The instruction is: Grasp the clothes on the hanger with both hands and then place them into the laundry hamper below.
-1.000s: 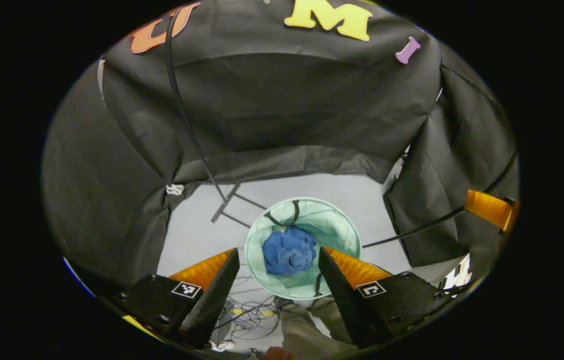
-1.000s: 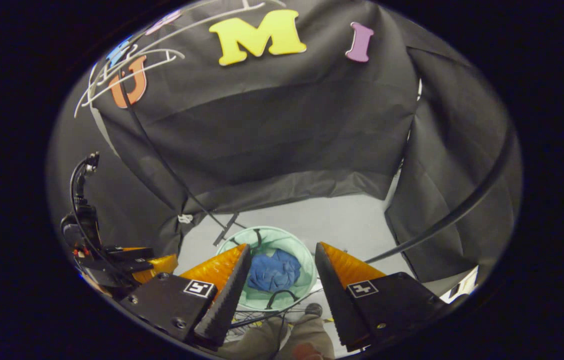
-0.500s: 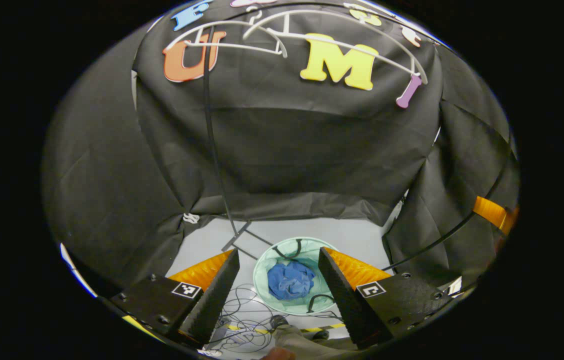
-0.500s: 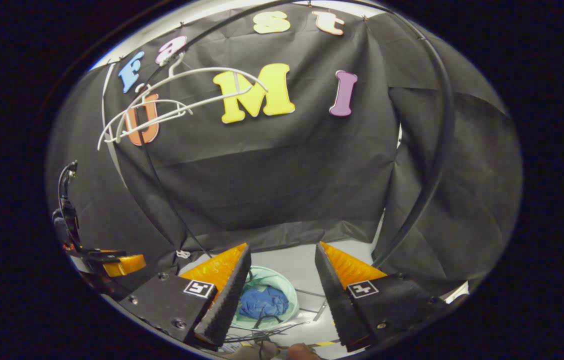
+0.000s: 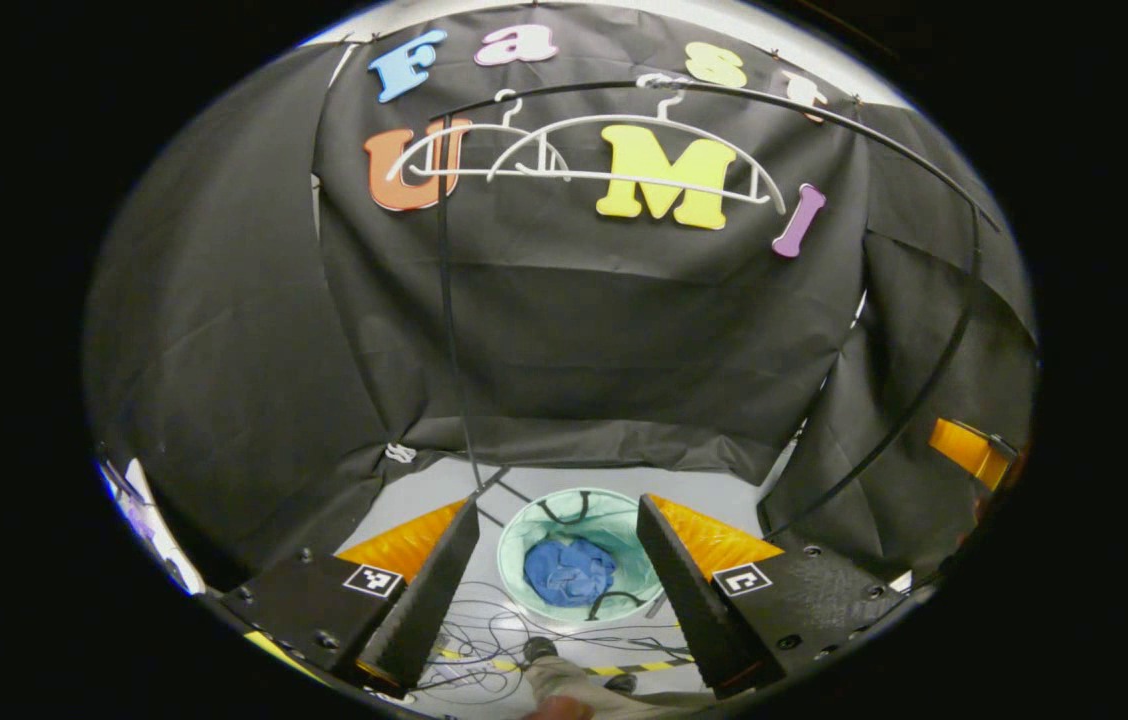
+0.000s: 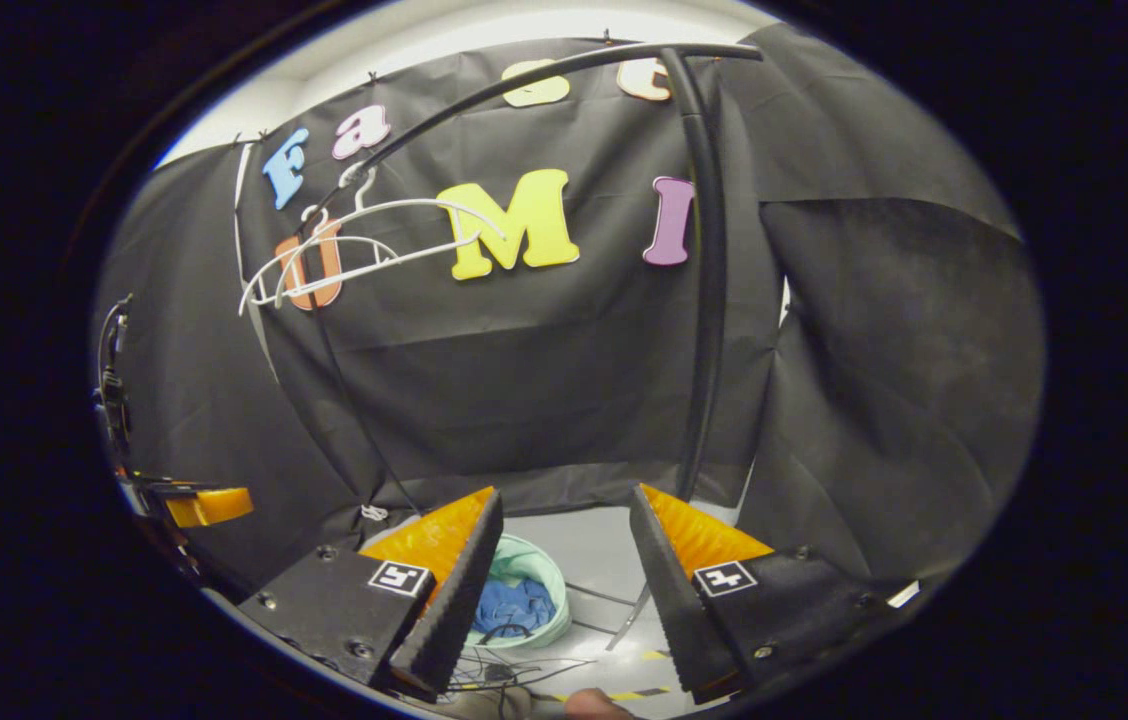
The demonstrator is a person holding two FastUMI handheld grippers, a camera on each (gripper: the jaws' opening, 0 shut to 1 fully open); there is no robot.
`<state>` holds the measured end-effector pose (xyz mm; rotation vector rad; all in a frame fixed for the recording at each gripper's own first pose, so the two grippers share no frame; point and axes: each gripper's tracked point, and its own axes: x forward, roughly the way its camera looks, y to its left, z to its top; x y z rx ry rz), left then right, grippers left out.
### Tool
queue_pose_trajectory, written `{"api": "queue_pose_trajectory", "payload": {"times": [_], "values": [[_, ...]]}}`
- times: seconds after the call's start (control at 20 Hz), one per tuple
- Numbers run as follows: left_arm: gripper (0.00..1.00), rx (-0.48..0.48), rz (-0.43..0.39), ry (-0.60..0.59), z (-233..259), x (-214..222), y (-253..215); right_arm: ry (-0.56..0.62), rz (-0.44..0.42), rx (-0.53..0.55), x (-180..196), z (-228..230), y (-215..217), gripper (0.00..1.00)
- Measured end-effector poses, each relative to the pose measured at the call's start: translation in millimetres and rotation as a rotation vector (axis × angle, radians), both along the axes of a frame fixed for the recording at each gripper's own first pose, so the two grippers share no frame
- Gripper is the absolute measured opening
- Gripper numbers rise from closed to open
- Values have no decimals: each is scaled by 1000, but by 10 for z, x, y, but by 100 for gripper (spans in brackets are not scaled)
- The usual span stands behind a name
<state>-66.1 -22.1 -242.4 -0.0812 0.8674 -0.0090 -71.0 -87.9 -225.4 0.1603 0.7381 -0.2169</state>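
I hold both tools high over the booth floor, the deposit step apparently done: the blue clothes lie bunched inside the pale green laundry hamper, well below and slightly to the far side of me. My left gripper stands wide open with nothing between its fingers, and my right gripper is likewise spread and empty, the hamper showing just left of the gap in the right gripper view. Up on the black rail, two white hangers hang bare, so I judge nothing remains to be taken down. Any next move, as I read it, calls only for backing both tools away without grazing the rack. The rack's upright post rises close on the right in the right gripper view, and its feet rest on the floor near the hamper; loose cables trail across the near floor beside a trouser leg. The open room lies in the middle, between the post and the left wall.
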Motion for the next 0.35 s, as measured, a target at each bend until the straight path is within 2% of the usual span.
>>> {"api": "queue_pose_trajectory", "payload": {"times": [0.35], "values": [[97,54,15,-27,354,-525,-88,-12,45,34,-399,76,-41,84]]}}
